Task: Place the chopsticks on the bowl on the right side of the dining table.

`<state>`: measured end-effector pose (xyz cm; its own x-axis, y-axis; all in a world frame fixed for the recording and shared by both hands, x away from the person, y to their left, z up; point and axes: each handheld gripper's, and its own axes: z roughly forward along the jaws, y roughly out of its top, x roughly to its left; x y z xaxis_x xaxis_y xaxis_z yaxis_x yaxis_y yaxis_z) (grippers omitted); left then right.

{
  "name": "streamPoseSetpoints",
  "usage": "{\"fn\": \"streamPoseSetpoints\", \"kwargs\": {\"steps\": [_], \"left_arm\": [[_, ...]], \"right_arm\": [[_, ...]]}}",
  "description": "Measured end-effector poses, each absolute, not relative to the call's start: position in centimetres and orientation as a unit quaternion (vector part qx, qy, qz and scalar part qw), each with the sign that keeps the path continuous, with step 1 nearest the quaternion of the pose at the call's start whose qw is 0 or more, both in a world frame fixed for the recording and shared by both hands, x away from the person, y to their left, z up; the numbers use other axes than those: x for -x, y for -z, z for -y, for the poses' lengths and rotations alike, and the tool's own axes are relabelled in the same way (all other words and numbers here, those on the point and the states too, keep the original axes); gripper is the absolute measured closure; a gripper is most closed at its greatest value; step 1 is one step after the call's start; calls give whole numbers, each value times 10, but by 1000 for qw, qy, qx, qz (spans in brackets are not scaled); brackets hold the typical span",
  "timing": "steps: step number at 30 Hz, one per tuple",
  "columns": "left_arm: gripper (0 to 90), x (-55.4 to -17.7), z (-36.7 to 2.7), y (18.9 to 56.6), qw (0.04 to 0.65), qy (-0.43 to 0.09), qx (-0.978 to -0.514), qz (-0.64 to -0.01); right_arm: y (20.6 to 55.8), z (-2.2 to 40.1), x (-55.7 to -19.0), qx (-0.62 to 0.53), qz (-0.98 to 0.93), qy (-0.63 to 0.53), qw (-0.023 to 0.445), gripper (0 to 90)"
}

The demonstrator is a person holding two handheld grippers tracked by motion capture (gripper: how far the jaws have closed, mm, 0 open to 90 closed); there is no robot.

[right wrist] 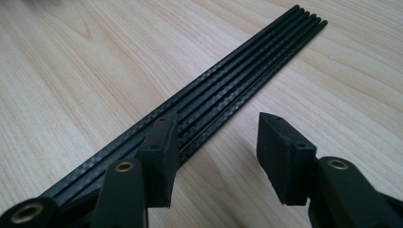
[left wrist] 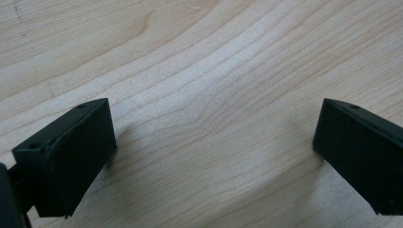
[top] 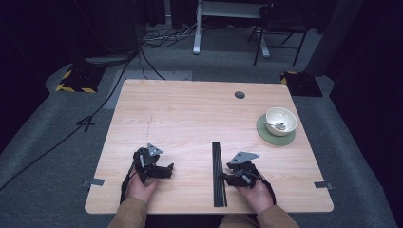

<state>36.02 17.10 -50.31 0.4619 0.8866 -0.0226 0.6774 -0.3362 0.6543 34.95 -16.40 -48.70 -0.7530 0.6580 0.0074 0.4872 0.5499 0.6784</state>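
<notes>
Rods: a flat row of black carbon-fibre rods [top: 218,173] lies on the wooden table [top: 190,114], running from its near edge away toward the middle, just left of the right gripper [top: 225,178].
Right gripper: held in the person's right hand [top: 256,187] at the near right, pointing left at the rods. In the right gripper view its jaws stand apart, gripping nothing; one jaw sits over the rods [right wrist: 228,85], the other over bare wood beside them.
Left gripper: the left gripper [top: 167,171] rests in the left hand [top: 140,185] at the near left, well apart from the rods. Its jaws are wide open over bare wood [left wrist: 204,95].
Surroundings: a cream bowl [top: 281,120] on a green round mat [top: 266,134] sits at the far right, well clear of both grippers. A small dark hole [top: 239,95] marks the far edge.
In the way: nothing lies between the right gripper and the rods.
Hard to see: the bowl's contents are too small to tell. The rods' near ends are hidden behind the jaw in the right gripper view.
</notes>
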Motion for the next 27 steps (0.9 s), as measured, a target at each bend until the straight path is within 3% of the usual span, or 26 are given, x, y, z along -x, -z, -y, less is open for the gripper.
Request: {"fn": "streamPoseSetpoints", "kwargs": {"steps": [27], "left_arm": [[7, -360, -171, 503, 304, -172, -799, -489]], "right_arm": [[485, 196, -360, -368, -862, -327, 125, 569]]}}
